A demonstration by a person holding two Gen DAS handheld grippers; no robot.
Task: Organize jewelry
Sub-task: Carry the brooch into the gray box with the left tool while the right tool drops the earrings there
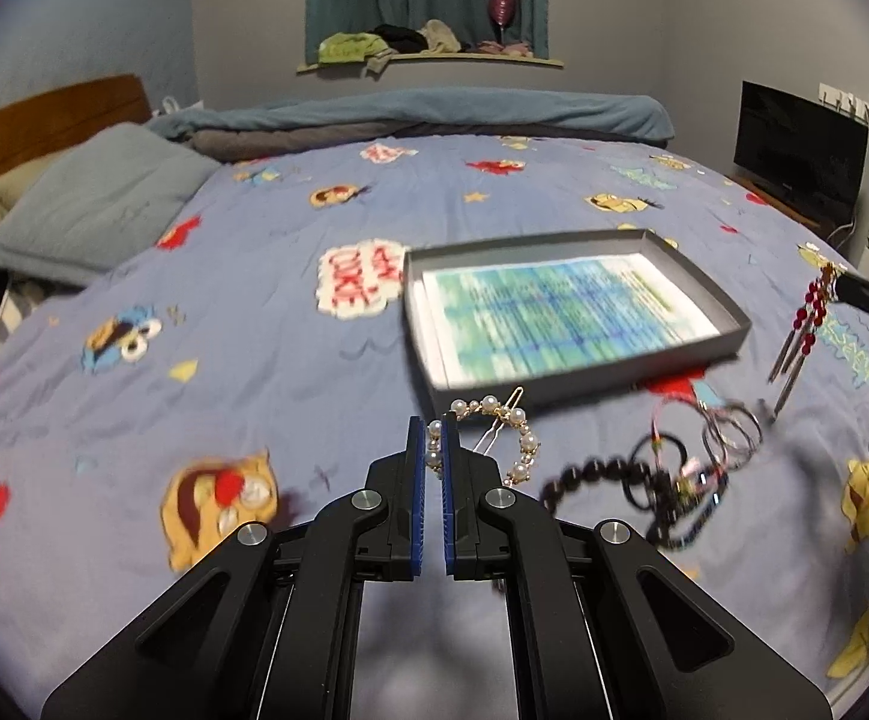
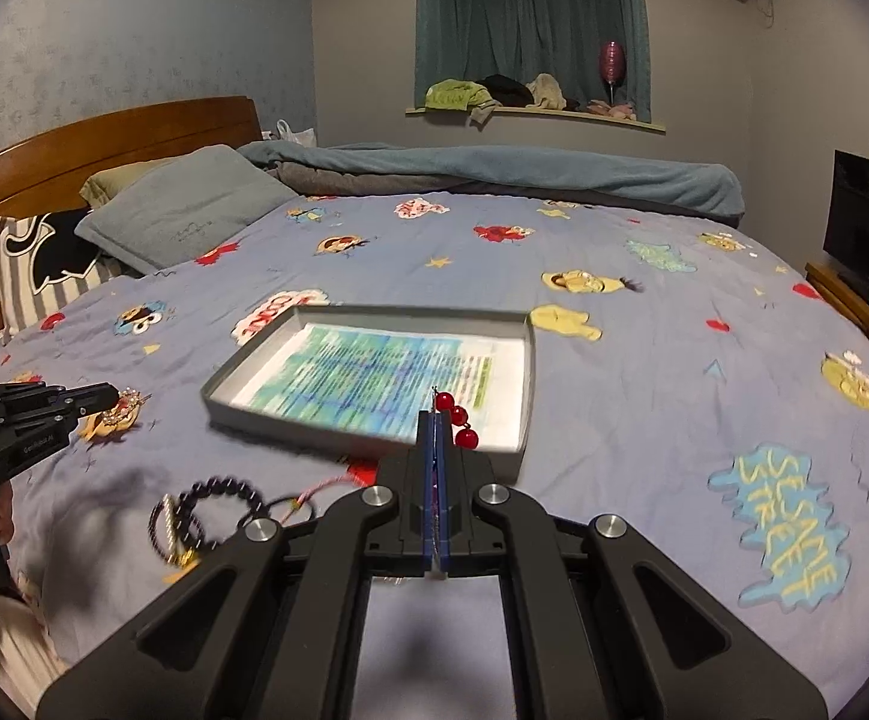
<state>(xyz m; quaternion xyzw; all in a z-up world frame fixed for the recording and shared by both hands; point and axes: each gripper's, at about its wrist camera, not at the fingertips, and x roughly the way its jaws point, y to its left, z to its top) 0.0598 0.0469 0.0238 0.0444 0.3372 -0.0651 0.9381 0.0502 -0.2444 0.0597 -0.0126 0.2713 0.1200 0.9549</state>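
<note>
Pearl hair clip (image 1: 503, 441) is clamped between the left gripper (image 1: 432, 438) jaws; right gripper (image 2: 433, 423) jaws pinch red-bead earring (image 2: 457, 417).

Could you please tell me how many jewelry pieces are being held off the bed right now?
2. The pearl clip sits in the left gripper; the red bead earring hangs from the right gripper, near the tray. The rest lies on the bed.

I see a soft matt cloth bedspread (image 1: 290, 300), a matt grey cardboard tray (image 1: 712, 300) lined with printed paper (image 1: 554, 312), glossy pearl hairpin (image 1: 512, 438), shiny red bead earring (image 2: 457, 417), and a polished wooden headboard (image 2: 104, 138).
</note>
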